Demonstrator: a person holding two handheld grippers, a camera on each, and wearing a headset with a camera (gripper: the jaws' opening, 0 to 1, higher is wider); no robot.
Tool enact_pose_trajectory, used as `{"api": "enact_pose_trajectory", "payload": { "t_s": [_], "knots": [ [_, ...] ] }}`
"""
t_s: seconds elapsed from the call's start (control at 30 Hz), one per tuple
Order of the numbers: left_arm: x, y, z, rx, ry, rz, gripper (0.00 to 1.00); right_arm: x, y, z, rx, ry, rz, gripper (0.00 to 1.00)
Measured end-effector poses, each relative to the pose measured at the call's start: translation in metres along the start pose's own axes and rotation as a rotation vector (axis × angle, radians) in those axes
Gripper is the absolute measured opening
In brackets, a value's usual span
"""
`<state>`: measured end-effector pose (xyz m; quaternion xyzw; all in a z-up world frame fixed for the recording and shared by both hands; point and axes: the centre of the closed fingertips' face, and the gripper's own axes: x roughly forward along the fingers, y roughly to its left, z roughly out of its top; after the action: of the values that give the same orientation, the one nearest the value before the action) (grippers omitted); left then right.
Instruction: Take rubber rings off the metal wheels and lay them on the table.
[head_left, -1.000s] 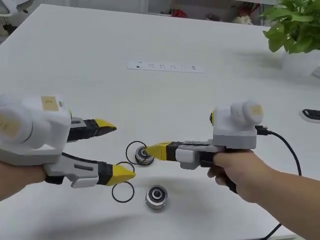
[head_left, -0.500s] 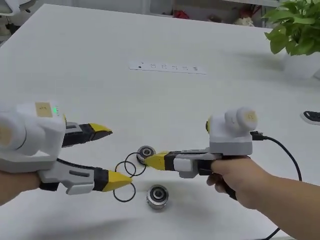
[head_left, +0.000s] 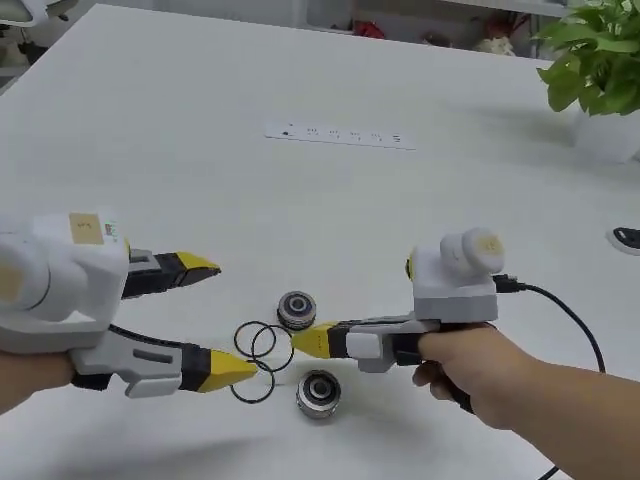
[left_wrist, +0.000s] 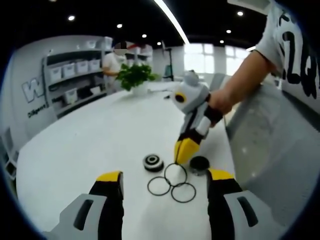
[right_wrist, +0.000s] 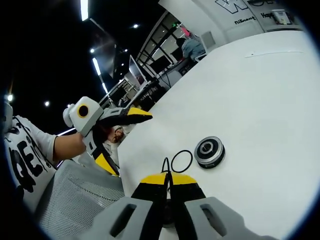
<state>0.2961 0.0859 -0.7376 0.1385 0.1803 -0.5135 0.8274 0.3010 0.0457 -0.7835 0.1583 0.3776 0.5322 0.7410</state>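
Head view, lower centre: right gripper (head_left: 305, 342), jaws together on a rubber ring (head_left: 273, 327), has drawn it clear of the upper wheel (head_left: 296, 309) to the table (head_left: 200, 150) beside two loose rings (head_left: 236, 340); left gripper (head_left: 232, 318) hovers lower left, jaws wide apart, so release seems next.

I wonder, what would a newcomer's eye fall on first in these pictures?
Most likely the two yellow-tipped grippers facing each other low over the white table: the left gripper with jaws wide open, the right gripper with jaws shut on one of three black rubber rings lying between them. Next, the two metal wheels beside those rings, one just beyond the right gripper's tip, the other nearer the person.
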Motion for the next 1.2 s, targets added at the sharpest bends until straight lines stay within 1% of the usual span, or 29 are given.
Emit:
{"api": "enact_pose_trajectory", "payload": {
  "t_s": [0.1,0.17,0.3,0.77,1.2],
  "knots": [
    [0.0,0.0,-0.001,-0.005,-0.002,0.001,0.68,0.001,-0.001,-0.002,0.013,0.006,-0.005,0.0],
    [0.001,-0.001,-0.002,-0.005,0.0,-0.003,0.68,0.002,-0.004,-0.004,0.039,0.005,-0.009,0.0],
    [0.002,-0.001,-0.003,-0.007,0.003,-0.008,0.68,0.002,-0.007,-0.006,0.056,0.007,-0.018,0.0],
    [0.002,-0.002,-0.005,-0.013,0.01,-0.008,0.68,0.002,-0.013,-0.011,0.097,0.011,-0.035,0.0],
    [0.002,-0.001,-0.008,-0.014,0.019,-0.01,0.68,0.003,-0.017,-0.011,0.113,0.007,-0.05,0.0]
  ]
}}
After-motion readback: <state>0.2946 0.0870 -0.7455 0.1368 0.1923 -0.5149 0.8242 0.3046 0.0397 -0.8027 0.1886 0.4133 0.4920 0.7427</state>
